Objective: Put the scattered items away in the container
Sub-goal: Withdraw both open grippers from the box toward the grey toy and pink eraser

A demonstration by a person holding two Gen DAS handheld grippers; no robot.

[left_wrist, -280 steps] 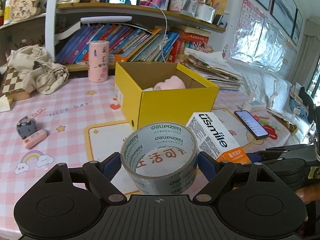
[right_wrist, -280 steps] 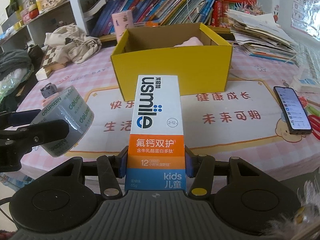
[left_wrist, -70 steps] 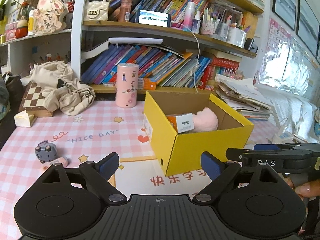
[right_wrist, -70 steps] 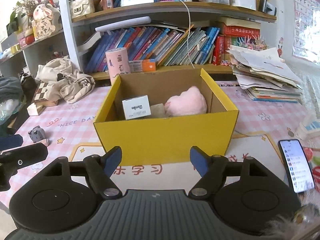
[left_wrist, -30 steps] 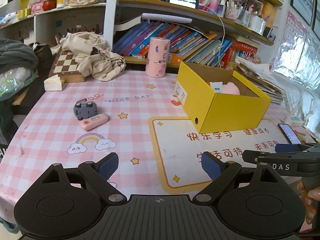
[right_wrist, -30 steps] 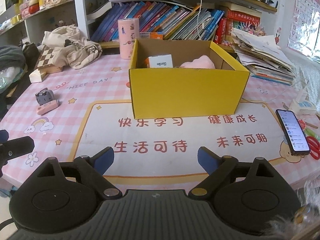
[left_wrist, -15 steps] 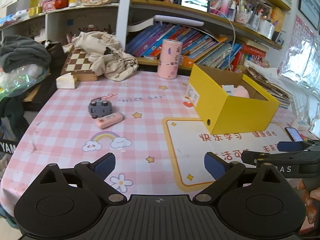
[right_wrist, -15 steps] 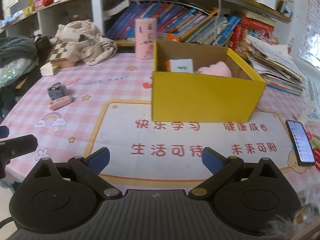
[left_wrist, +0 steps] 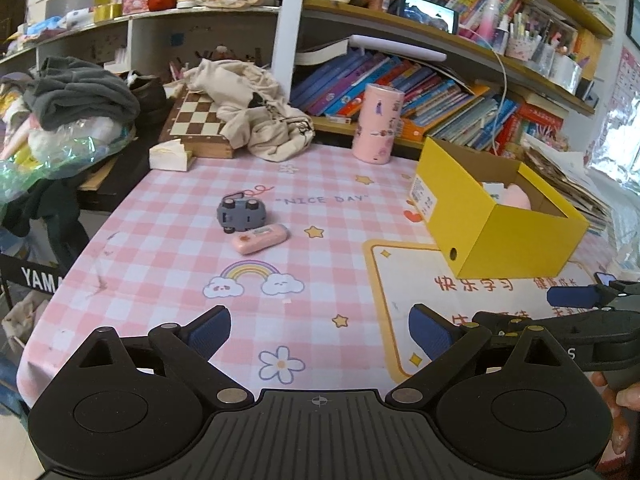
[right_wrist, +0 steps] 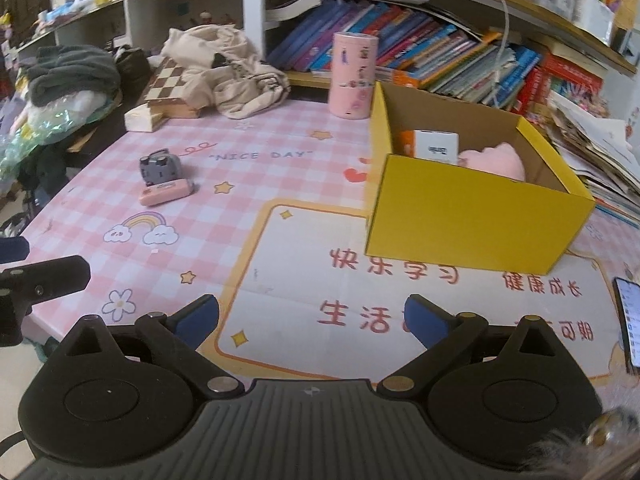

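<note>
A yellow cardboard box [left_wrist: 500,236] [right_wrist: 476,212] stands on the table at the right, holding a pink plush [right_wrist: 498,162] and a white toothpaste box [right_wrist: 436,146]. A grey toy car [left_wrist: 241,214] [right_wrist: 159,166] and a pink case [left_wrist: 260,239] [right_wrist: 166,192] lie together on the pink checked cloth, left of the box. My left gripper [left_wrist: 320,330] is open and empty near the table's front edge. My right gripper [right_wrist: 312,316] is open and empty over the white mat; it also shows in the left wrist view [left_wrist: 592,312].
A pink cylinder tin [left_wrist: 378,124] stands behind the box. A chessboard [left_wrist: 198,120] and beige cloth [left_wrist: 260,124] lie at the back left. A phone [right_wrist: 630,320] lies at the right edge. Bookshelves line the back. A paper stack [right_wrist: 600,152] sits right of the box.
Both grippers have pulled back and swung left from the box, still open and empty. The toy car and pink case now sit nearer the middle of both views.
</note>
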